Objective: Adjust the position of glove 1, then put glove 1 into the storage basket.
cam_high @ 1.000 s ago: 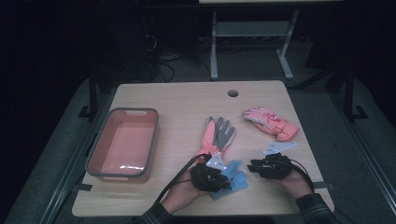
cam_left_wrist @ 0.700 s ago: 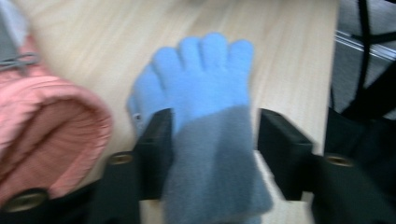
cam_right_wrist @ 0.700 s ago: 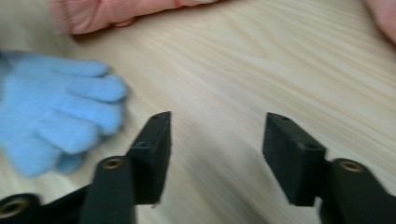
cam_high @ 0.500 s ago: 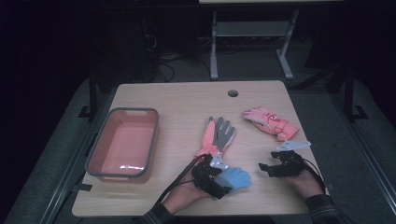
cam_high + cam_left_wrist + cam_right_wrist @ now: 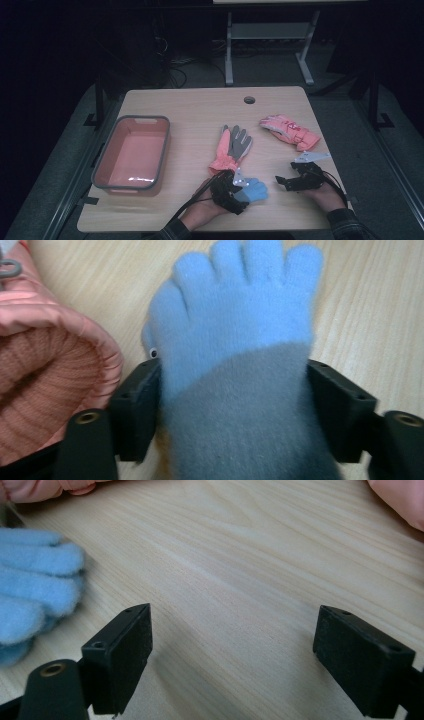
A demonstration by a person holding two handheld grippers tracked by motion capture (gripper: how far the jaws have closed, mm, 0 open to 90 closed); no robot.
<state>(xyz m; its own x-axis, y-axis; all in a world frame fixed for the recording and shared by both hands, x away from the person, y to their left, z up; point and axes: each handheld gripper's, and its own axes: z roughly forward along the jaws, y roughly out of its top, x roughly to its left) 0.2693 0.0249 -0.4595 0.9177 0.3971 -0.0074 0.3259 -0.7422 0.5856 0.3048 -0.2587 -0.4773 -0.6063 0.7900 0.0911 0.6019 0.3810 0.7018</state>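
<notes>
A light blue glove (image 5: 256, 190) with a grey cuff lies flat near the table's front edge. My left gripper (image 5: 244, 193) points along it. In the left gripper view the glove (image 5: 235, 340) lies between the jaws of the left gripper (image 5: 234, 390). Those jaws have just been closing a little, and the pads (image 5: 142, 400) stand at the glove's sides without squeezing it. My right gripper (image 5: 281, 181) is to the right, apart from the glove. The right gripper (image 5: 232, 630) is open over bare wood; its jaws have just been opening. The blue glove's fingertips (image 5: 35, 590) show at the left.
An orange and grey glove (image 5: 232, 147) lies just behind the left gripper, its cuff (image 5: 55, 375) beside the left jaw. A pink glove (image 5: 290, 131) rests at the back right. A salmon tray (image 5: 142, 119) stands on the left. A cable hole (image 5: 249, 100) marks the far edge.
Both grippers have let go of the blue glove and opened. The right hand has drawn away to the right. The glove now lies spread flat on the table.
</notes>
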